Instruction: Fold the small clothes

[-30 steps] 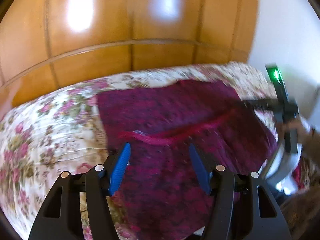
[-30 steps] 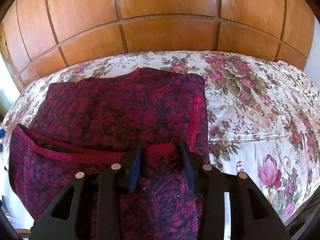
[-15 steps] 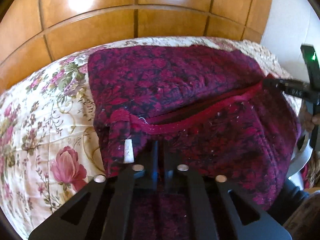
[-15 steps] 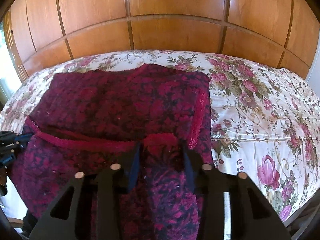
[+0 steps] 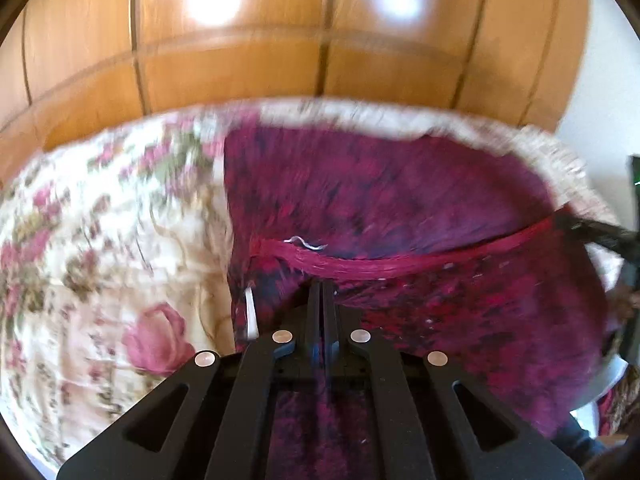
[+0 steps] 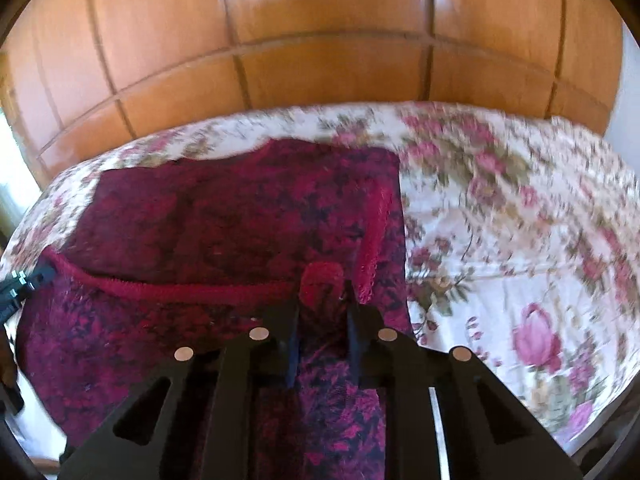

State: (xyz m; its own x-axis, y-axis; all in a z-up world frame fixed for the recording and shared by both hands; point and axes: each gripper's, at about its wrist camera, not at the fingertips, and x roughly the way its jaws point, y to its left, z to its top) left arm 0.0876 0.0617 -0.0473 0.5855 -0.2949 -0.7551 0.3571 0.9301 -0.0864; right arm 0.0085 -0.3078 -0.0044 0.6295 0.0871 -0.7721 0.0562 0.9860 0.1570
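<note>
Both grippers clamped on the near hem of the garment; slippage and uneven fold noted as risks.

Nearest, the left gripper [image 5: 322,312] is seen fully closed on the garment [image 5: 400,200] below its red trim [image 5: 360,266]; the right gripper [image 6: 322,320] is narrowed on a bunched wad of trim at the other corner. Both are levelled forward, low over the floral bedspread [image 6: 500,220], where the garment is spread. If the hem is carried unevenly, a skewed fold is judged likely; the bunched hold may slip. A wooden headboard [image 6: 320,40] is noted beyond.
</note>
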